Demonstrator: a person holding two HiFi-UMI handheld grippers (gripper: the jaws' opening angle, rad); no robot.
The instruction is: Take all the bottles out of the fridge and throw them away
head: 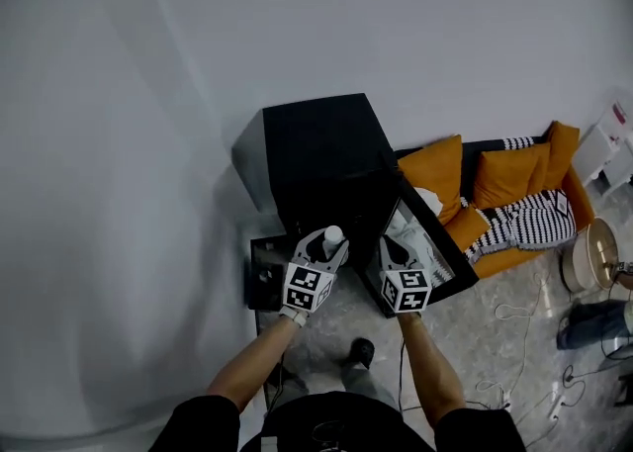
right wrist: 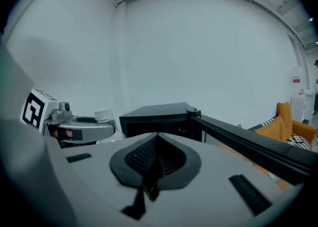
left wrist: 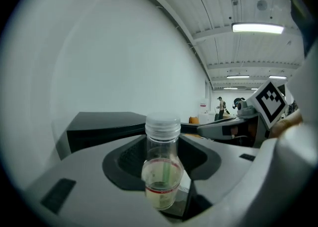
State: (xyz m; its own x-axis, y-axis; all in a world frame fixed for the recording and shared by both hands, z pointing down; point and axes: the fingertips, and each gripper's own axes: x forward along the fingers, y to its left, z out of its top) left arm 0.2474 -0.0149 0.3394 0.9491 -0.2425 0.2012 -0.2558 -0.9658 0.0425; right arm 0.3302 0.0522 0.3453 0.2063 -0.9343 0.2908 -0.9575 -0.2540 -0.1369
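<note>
The black boxy fridge stands ahead of me, its door open beside the orange sofa. My left gripper clamps a clear white-capped plastic bottle, some pale liquid inside, before the fridge. My right gripper has its jaws together, empty.

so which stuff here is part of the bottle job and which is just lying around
Job: bottle, clamped in left gripper; open black fridge; right gripper, shut and empty.
Lying about: orange cushions; striped fabric; floor cables.
</note>
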